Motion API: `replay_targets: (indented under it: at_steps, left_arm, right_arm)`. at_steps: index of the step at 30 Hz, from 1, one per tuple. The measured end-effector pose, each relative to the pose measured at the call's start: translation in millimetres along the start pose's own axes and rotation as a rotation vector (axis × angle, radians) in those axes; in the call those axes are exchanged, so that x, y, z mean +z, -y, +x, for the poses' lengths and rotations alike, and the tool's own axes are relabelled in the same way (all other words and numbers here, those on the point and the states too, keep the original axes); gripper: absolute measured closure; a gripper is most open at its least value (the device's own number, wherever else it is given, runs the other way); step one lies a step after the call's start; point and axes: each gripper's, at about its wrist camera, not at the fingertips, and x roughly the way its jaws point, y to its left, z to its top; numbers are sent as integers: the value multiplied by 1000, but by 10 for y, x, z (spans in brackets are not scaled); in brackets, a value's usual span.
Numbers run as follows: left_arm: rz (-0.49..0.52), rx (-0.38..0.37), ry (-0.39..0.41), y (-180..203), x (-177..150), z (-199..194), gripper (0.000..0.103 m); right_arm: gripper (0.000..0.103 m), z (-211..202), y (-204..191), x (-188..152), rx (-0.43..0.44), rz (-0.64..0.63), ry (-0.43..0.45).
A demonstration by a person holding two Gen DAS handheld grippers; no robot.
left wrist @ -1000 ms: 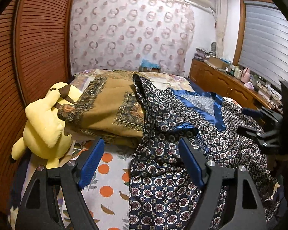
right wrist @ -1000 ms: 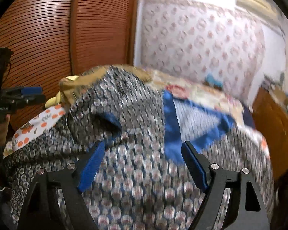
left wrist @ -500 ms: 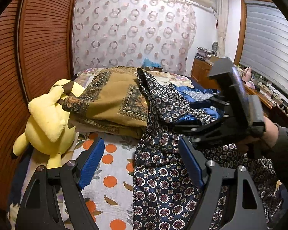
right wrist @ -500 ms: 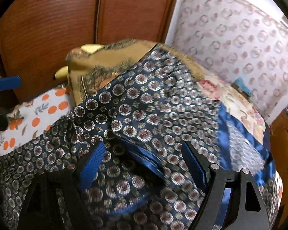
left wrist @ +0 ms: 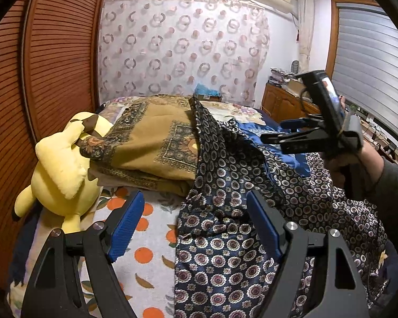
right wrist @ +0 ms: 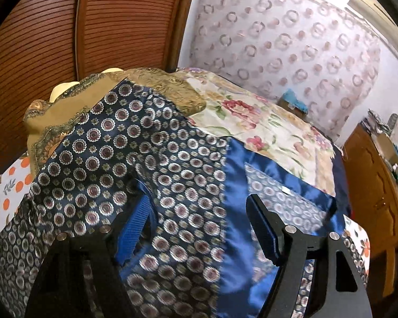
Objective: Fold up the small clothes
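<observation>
L gripper (left wrist: 195,225): blue pads (left wrist: 127,228) were wide apart, nothing between them but air. It hovered at the near edge, same spot as a sec ago, so no real change there. Its right pad hung over the near-left part of the navy top (left wrist: 225,259), its left pad over the orange-dot sheet (left wrist: 151,238).

R gripper (right wrist: 199,230) was where the action was. A sec ago it sat low at the right edge. Half a sec ago it swung in across the middle of the top. Now it had pulled up and back to the right, tips pointing left over the blue trim. Fingers were apart, no pinch. But in its own cam a flap of the printed cloth had come to lie over its left finger, hiding most of that pad; the right finger (right wrist: 262,233) was bare. Looked like it had nosed under a layer w/o closing, so prob. no fold started yet, just a lift or a probe for an edge. The R hand (left wrist: 342,164) held the handle at the far right.

The top: dark navy satin, round medallion print, shiny blue trim (right wrist: 236,185) along the opening, paler inside showing. It was rumpled, spread over the right half of the bed, w/ its far-left edge riding up onto the folded brown blanket (left wrist: 151,143). Slippery stuff, I'd guess; could slide off an unclosed finger.

Further out: yellow plush (left wrist: 58,169) on the left beside the blanket, floral quilt (right wrist: 265,129) beyond.
</observation>
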Motion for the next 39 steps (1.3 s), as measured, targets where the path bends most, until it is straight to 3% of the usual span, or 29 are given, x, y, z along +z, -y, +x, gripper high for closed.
replay_targets:
  at_steps: [6,14,19,25,28,34,39]
  left_arm:
    - [23,-16,-10,135,9,45,23]
    - [52,-36,-44,332,-20,173,23]
    - [67,-32,-88,373,-56,330,23]
    - [84,-11,-182,363,-55,618,23]
    - [98,-10,-203,371,-74,678,23]
    - [90,-11,-229,395,-140,764,23]
    - [107,-2,-248,428,-160,807,23]
  right_arm:
    - [26,-337,172,-327,111,79,36]
    - [26,-608,412,-753,118,104,19]
    - [26,-586,380,-654,147,92,23]
    - [51,-369,191,-336,230,66,22]
    - [57,-214,94,-178,246,47,13]
    - [57,180,44,27,195,24,-60]
    - [57,339,397,63,69,101,-93]
